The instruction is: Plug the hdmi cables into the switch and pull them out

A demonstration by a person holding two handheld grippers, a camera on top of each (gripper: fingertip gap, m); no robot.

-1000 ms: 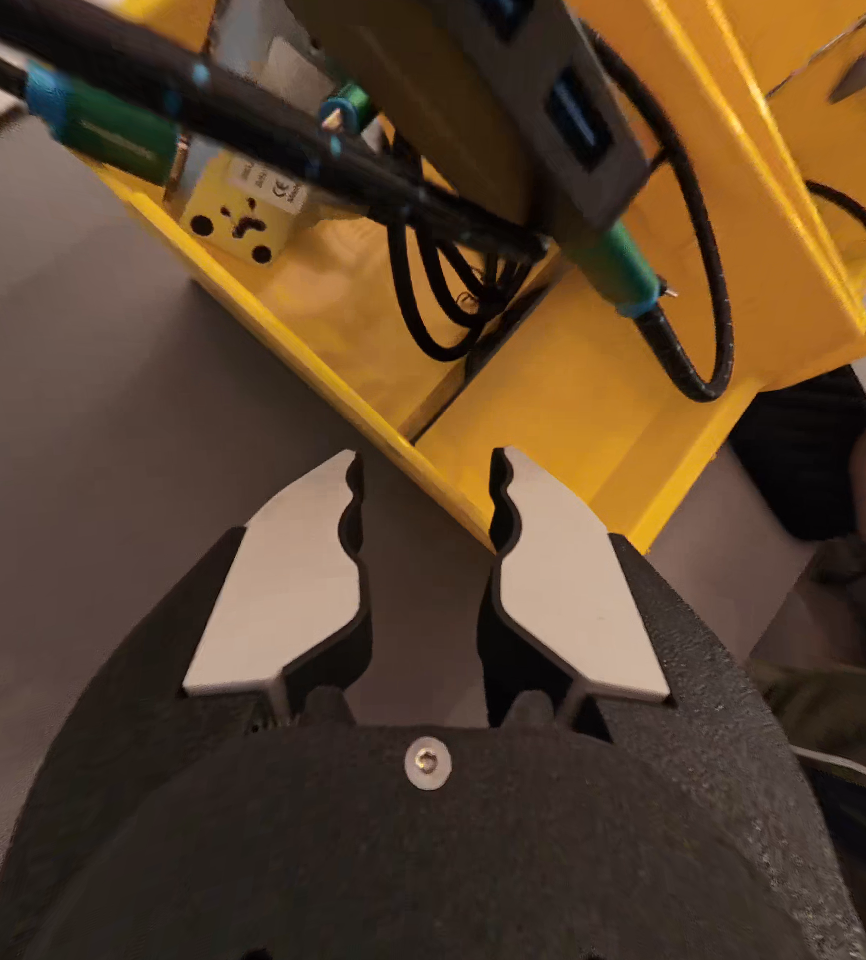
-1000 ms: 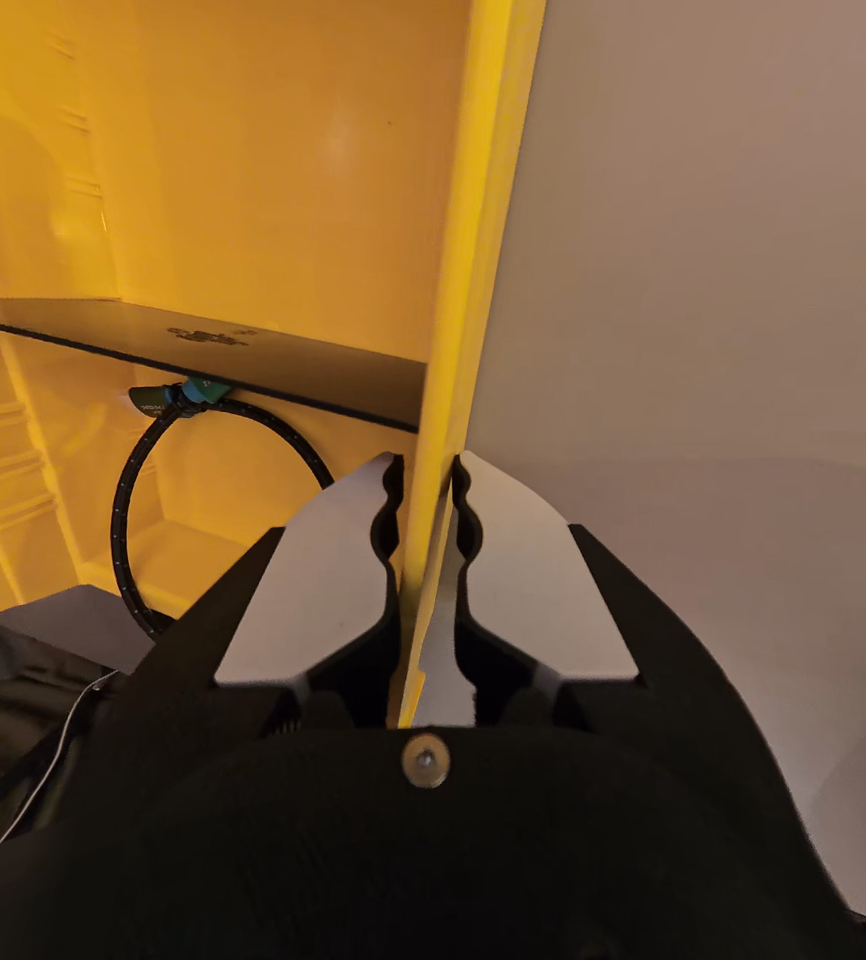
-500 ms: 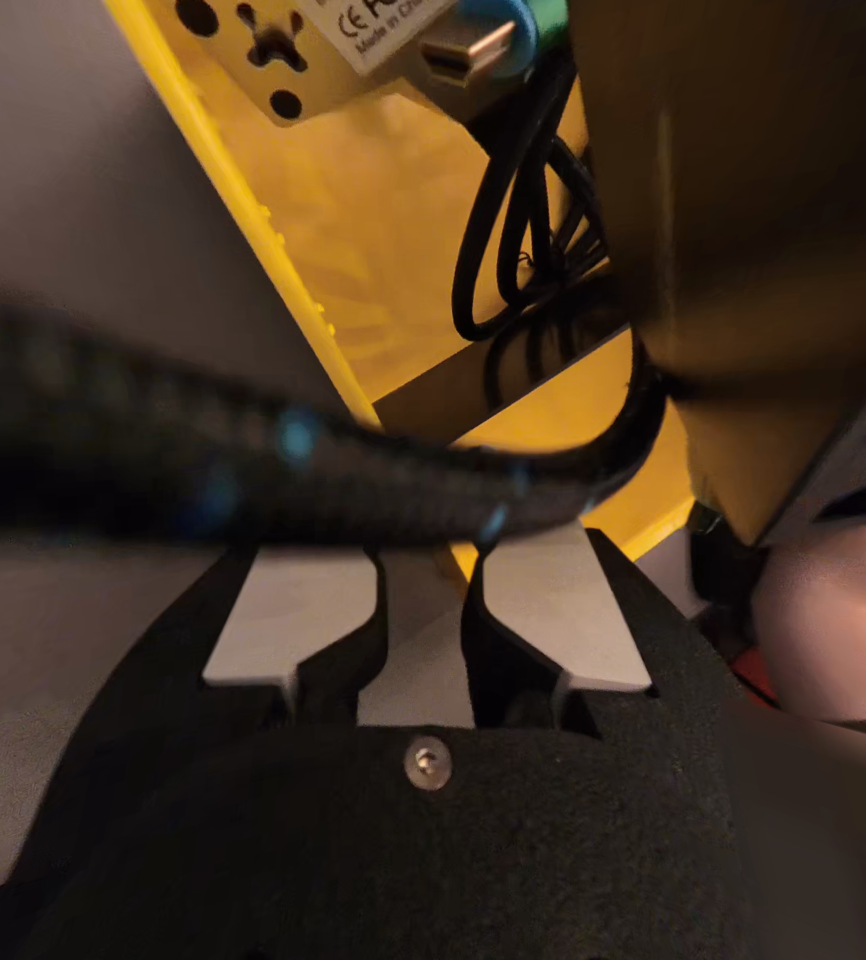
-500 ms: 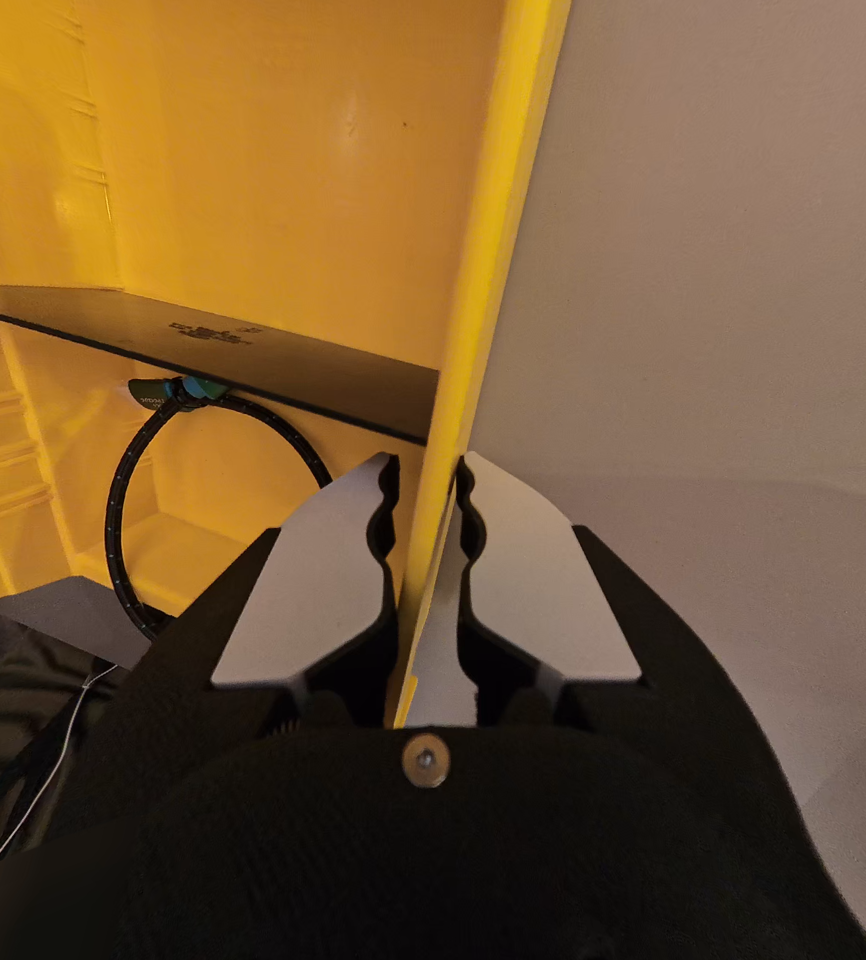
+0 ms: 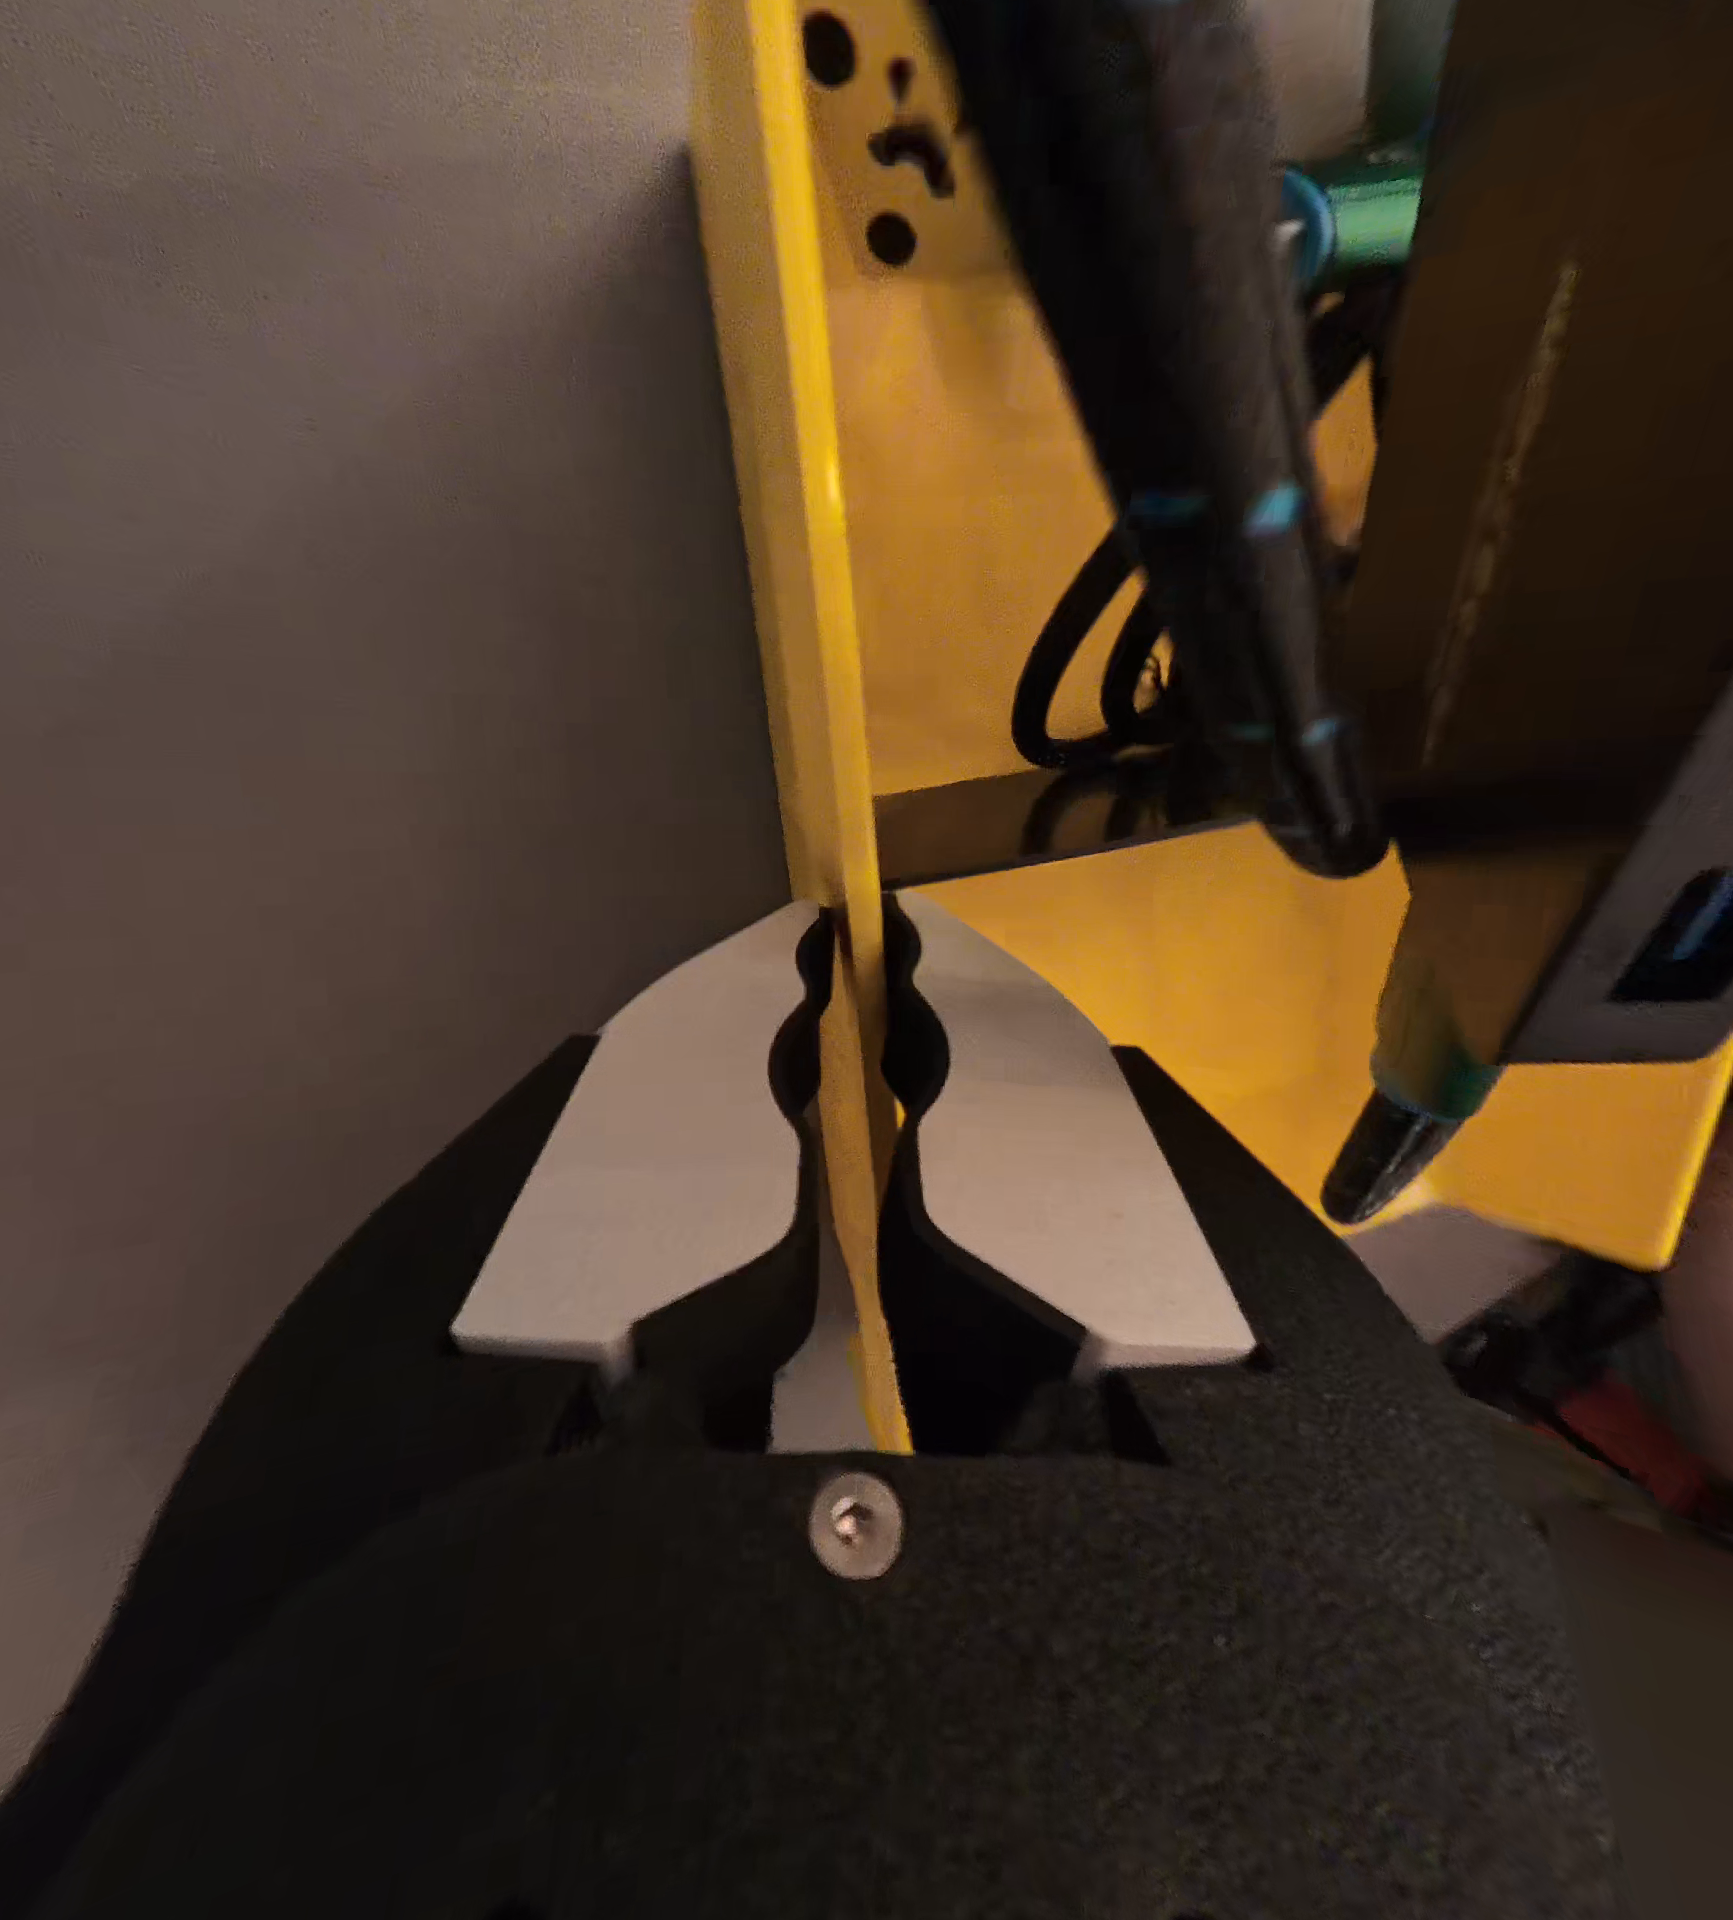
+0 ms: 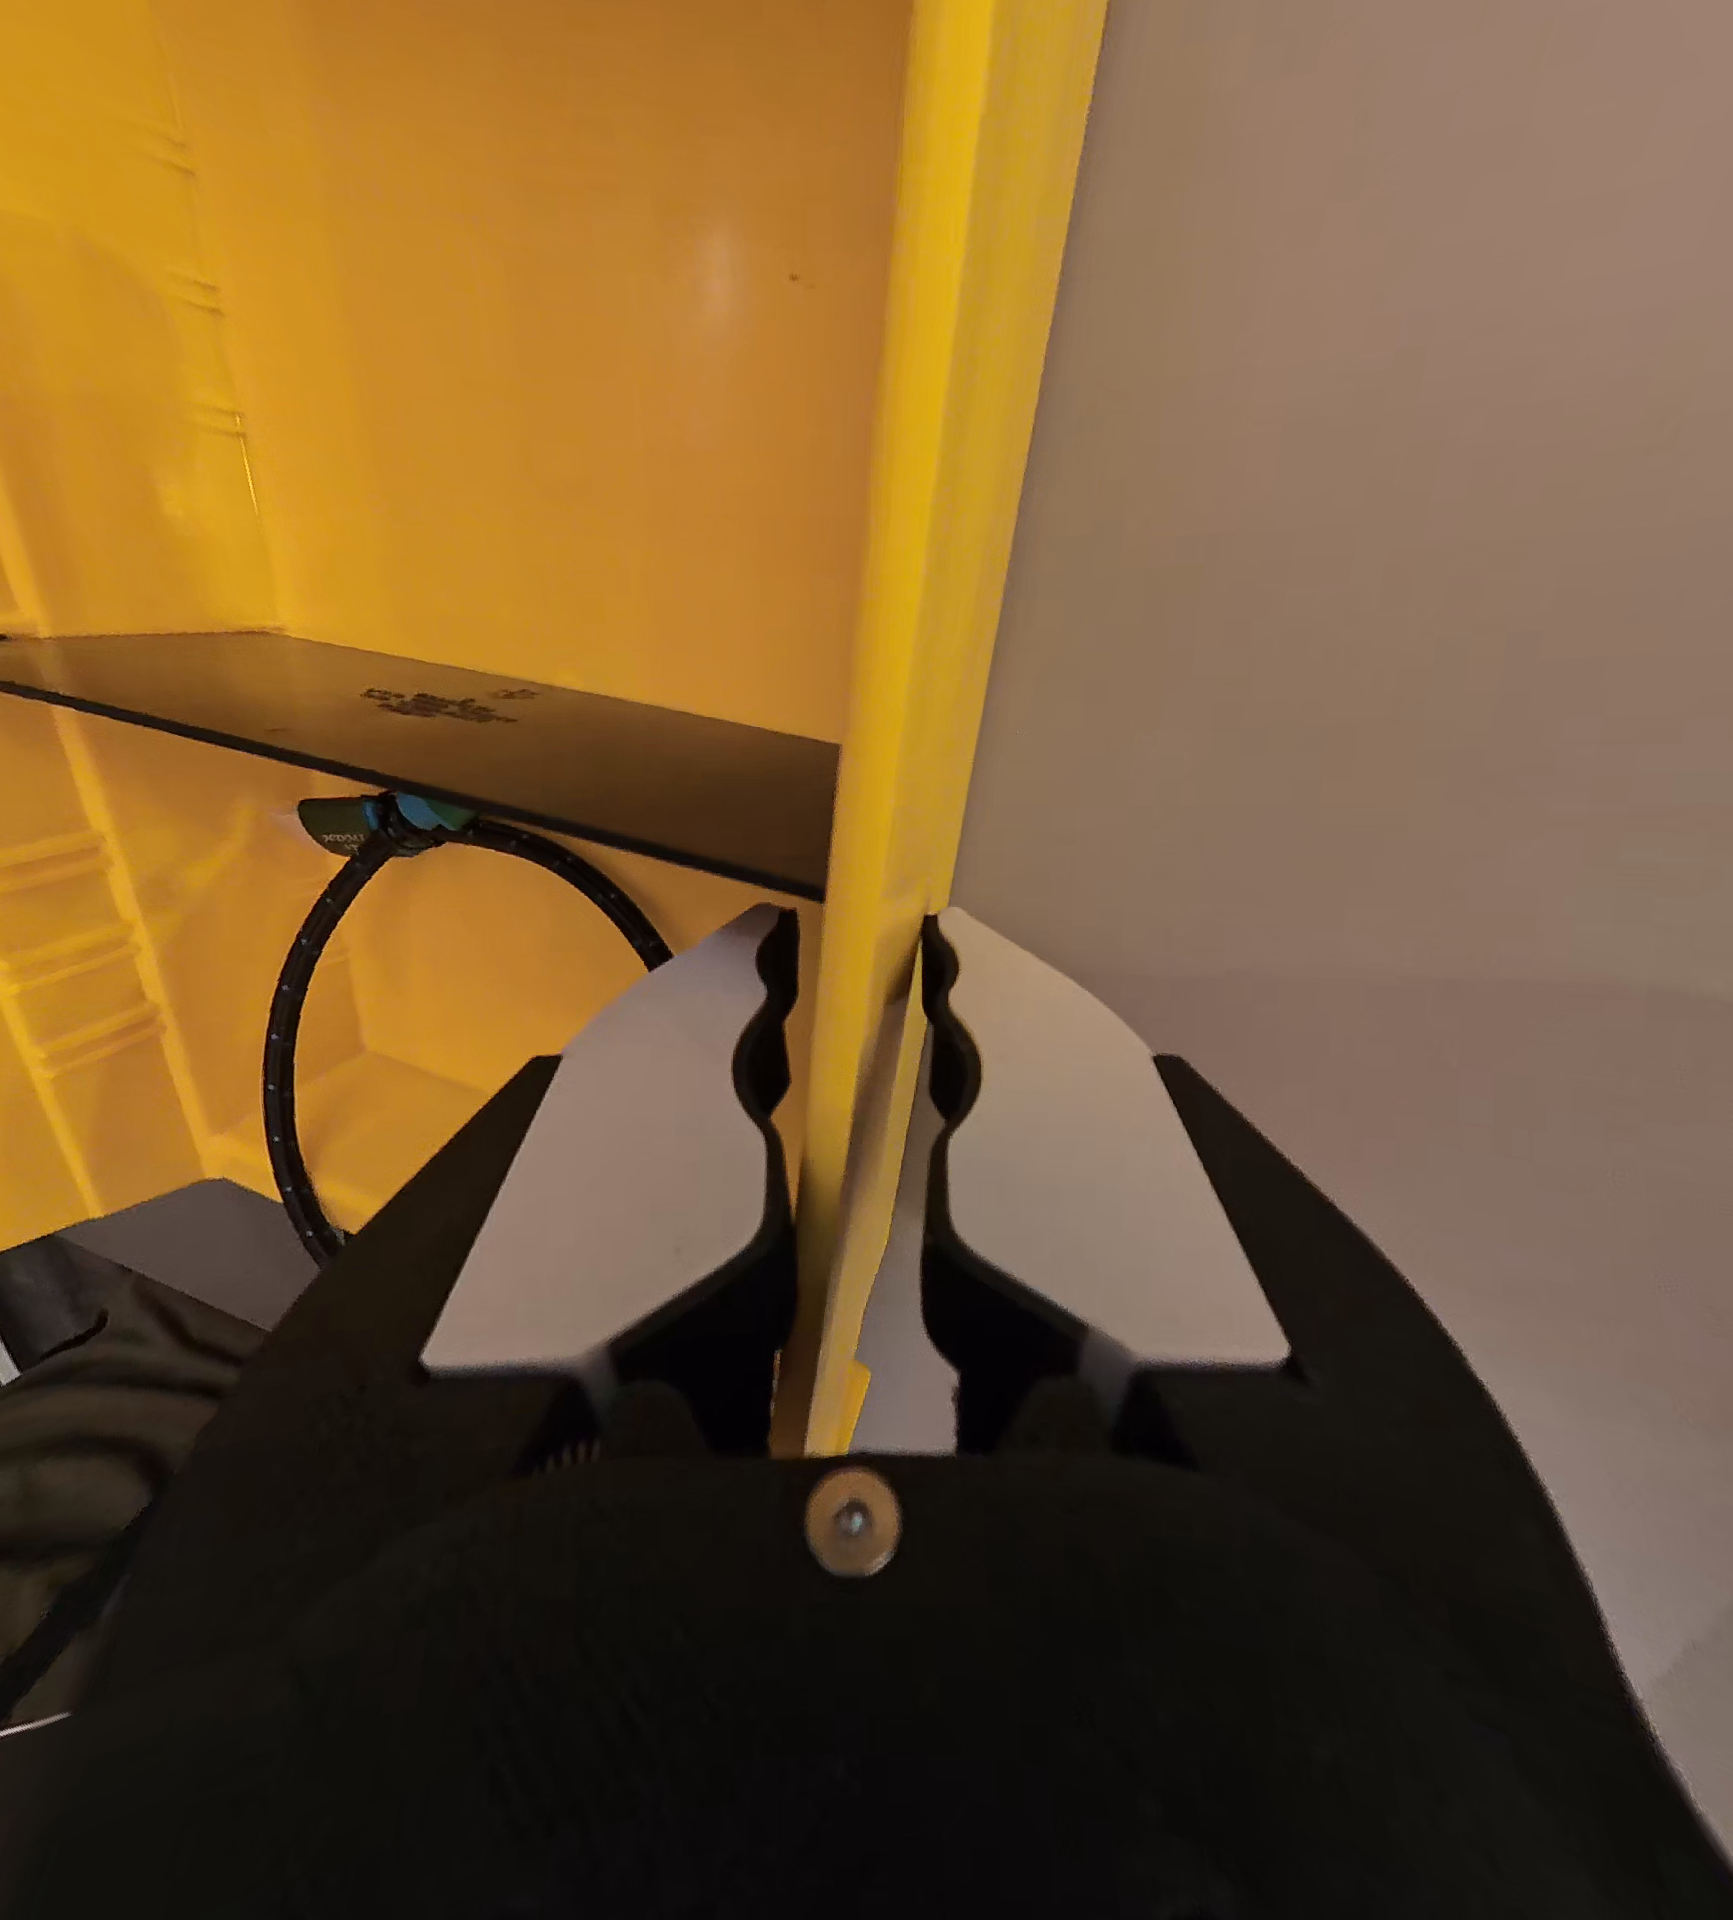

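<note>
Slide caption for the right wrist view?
Right gripper clamps the yellow bin's wall; a black cable loops inside.

Braided cable [image 5: 1194, 343] blurred; switch [image 5: 1610, 436] cut off at right edge, ports unreadable.

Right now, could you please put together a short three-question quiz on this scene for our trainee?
1. True or false: the left gripper is closed on a wall of the yellow bin.
2. Multiple choice: what do the fingers of the right gripper clamp? A) a cable plug B) the yellow bin's wall C) nothing
3. Fill in: in the right wrist view, a braided black cable loops below the black ___ inside the bin.

Key: 1 true; 2 B; 3 divider panel.
</note>
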